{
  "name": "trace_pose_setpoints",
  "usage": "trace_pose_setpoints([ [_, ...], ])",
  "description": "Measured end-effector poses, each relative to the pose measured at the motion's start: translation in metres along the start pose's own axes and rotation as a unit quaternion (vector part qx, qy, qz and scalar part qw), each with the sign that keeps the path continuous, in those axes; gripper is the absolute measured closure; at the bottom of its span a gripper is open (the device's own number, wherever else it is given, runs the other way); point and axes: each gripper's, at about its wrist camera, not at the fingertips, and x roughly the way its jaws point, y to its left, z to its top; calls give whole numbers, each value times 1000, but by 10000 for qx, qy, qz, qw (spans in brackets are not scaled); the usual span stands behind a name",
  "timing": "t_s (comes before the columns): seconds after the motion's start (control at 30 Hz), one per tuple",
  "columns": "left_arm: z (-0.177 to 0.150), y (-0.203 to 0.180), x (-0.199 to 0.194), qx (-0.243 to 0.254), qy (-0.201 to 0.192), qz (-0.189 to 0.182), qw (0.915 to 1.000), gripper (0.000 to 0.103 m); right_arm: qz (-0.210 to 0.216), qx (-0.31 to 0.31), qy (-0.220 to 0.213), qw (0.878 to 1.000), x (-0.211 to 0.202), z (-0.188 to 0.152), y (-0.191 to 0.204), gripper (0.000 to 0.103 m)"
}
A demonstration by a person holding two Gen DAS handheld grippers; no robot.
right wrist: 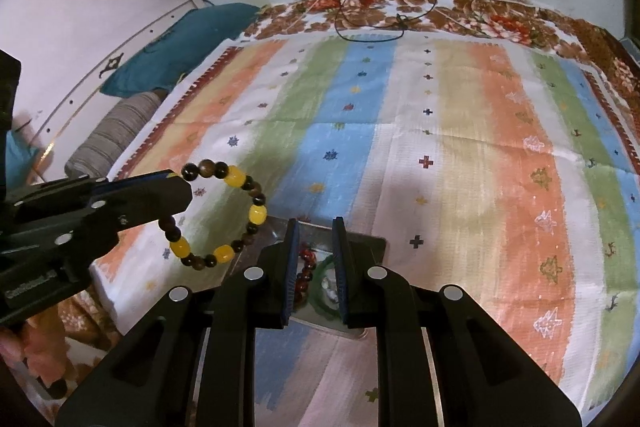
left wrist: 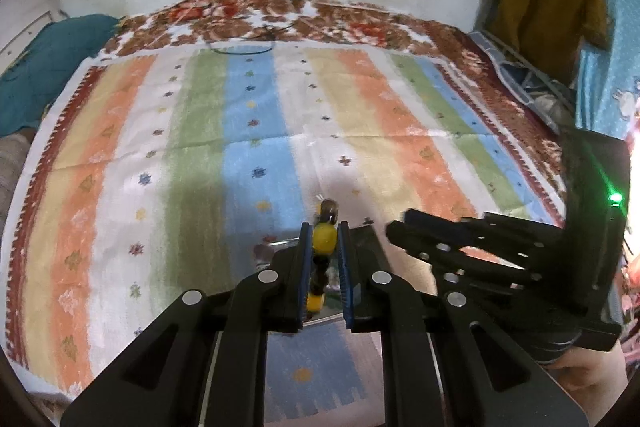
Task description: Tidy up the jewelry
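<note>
My left gripper (left wrist: 324, 227) is closed tight on a bracelet (right wrist: 224, 215) of yellow and dark brown beads; the loop hangs in the air above the striped cloth (right wrist: 460, 147), left of my right gripper (right wrist: 316, 227). My right fingers stand partly open with nothing pressed between them, poised over a shiny metal tray (right wrist: 368, 243) that lies on the cloth at its near edge. In the tray, seen through the gap, lie a dark red beaded bracelet (right wrist: 306, 267) and a green ring-shaped piece (right wrist: 320, 279), side by side.
</note>
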Motion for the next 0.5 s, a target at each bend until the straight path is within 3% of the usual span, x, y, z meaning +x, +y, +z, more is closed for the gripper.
trace_pose_setpoints([
  [0.03, -1, 0, 1, 26, 6, 103, 9999, 87, 0, 36, -28, 10000, -1, -1, -1, 49],
  [0.1, -1, 2, 0, 39, -19, 272, 9996, 75, -10, 64, -55, 10000, -4, -2, -2, 49],
  [0.5, -11, 10, -7, 57, 56, 322, 9994, 62, -195, 55, -187, 9996, -21, -11, -7, 38],
])
